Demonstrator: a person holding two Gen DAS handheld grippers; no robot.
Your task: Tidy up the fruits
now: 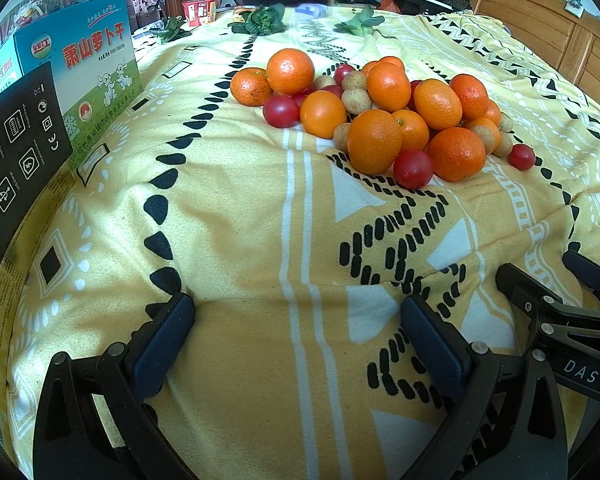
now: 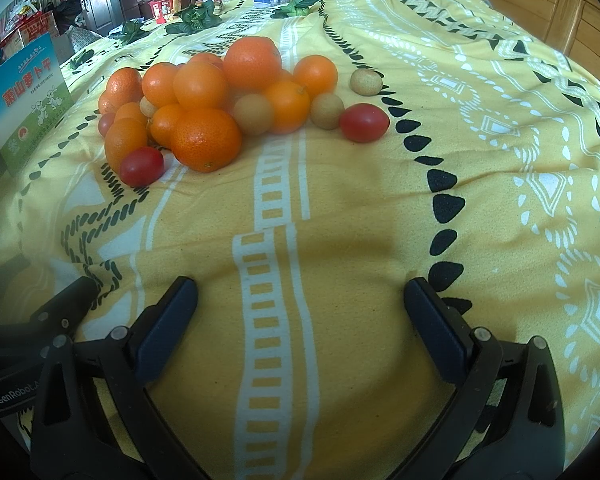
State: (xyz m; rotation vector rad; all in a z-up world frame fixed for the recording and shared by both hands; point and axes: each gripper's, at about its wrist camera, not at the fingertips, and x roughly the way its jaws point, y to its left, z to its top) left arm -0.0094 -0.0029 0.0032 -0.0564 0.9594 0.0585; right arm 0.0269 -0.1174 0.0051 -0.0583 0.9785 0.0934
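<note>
Fruits (image 1: pixel 380 116) heaped mid-bed: firm oranges, squashy tomatoes, all roll-prone; pinch each gently across its middle. Both grippers' jaws spread, empty.

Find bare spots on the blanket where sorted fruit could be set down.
Bare blanket lies between the fruit pile and the open right hand-held gripper, also right of the stray tomato. It is crowded inside the pile and by the boxes.

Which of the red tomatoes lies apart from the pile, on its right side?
In the right wrist view it is the red tomato at the pile's right edge, beside a tan round fruit. The other red tomato sits against the oranges at the left front.
</note>
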